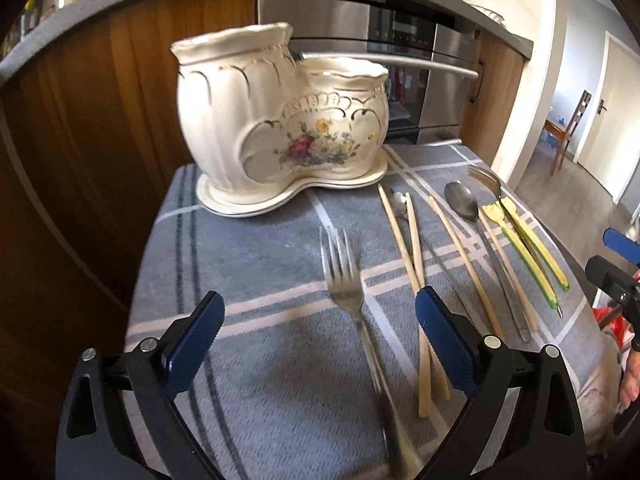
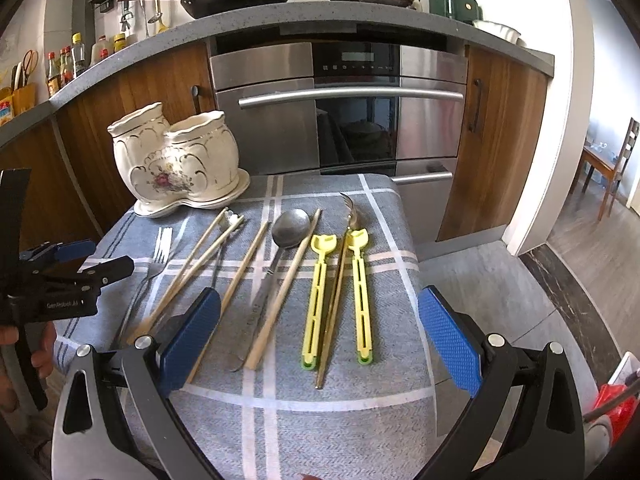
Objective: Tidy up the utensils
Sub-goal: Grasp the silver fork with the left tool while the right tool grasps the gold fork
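Note:
A cream two-pot ceramic holder (image 1: 276,124) with a flower print stands at the far left of the grey checked cloth; it also shows in the right wrist view (image 2: 176,160). A steel fork (image 1: 348,292) lies on the cloth between the open fingers of my left gripper (image 1: 320,336). Wooden chopsticks (image 1: 412,256), a steel spoon (image 1: 464,200), yellow chopsticks (image 1: 520,244) and a gold fork (image 1: 488,180) lie to its right. My right gripper (image 2: 320,340) is open above the yellow chopsticks (image 2: 320,292) and the gold fork (image 2: 352,208), holding nothing.
The cloth (image 2: 340,412) covers a small table in front of a steel oven (image 2: 340,108) and wooden cabinets. The floor (image 2: 500,280) drops off to the right. My left gripper also shows at the left of the right wrist view (image 2: 76,264).

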### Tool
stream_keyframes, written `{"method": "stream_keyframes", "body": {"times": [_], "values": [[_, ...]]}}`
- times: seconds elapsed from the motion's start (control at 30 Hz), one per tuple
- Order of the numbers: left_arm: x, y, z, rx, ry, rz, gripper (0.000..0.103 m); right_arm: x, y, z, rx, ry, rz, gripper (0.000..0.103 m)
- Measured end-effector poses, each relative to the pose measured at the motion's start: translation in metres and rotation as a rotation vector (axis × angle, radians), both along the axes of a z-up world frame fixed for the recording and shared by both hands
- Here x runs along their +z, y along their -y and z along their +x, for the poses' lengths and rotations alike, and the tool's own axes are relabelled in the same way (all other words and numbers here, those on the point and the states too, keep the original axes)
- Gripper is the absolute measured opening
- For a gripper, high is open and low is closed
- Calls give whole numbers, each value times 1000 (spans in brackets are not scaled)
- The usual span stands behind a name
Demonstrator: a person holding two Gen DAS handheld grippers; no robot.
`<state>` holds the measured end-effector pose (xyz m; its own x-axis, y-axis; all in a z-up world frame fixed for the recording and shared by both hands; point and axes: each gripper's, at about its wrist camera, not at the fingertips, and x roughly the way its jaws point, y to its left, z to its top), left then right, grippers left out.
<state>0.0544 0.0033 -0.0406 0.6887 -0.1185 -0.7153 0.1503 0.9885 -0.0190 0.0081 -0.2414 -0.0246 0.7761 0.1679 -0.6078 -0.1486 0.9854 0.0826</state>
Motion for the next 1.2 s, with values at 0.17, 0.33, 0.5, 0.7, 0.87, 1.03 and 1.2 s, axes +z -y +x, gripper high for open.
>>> {"method": "stream_keyframes", "body": {"times": [0.17, 0.33, 0.5, 0.7, 0.87, 1.03, 1.2], "values": [[-10, 11, 13, -32, -34, 12, 83, -4, 7, 4, -9, -4, 5, 96], [-14, 16, 26, -47, -41, 34, 73, -9, 13, 15, -11, -12, 3, 88], [-17, 16, 37, -50, -62, 26, 64, -10, 21, 40, -11, -30, 19, 74], [-22, 17, 47, -64, -79, 25, 53, -13, 21, 87, -8, -82, 25, 58], [-24, 15, 52, -71, -81, 18, 38, -23, 12, 125, -16, -125, -32, 42], [-23, 9, 54, -90, -81, -6, 26, -38, 14, 150, -29, -202, -2, 28], [-23, 5, 54, -99, -86, -39, 25, -43, 15, 158, -31, -229, 27, 14]]}}
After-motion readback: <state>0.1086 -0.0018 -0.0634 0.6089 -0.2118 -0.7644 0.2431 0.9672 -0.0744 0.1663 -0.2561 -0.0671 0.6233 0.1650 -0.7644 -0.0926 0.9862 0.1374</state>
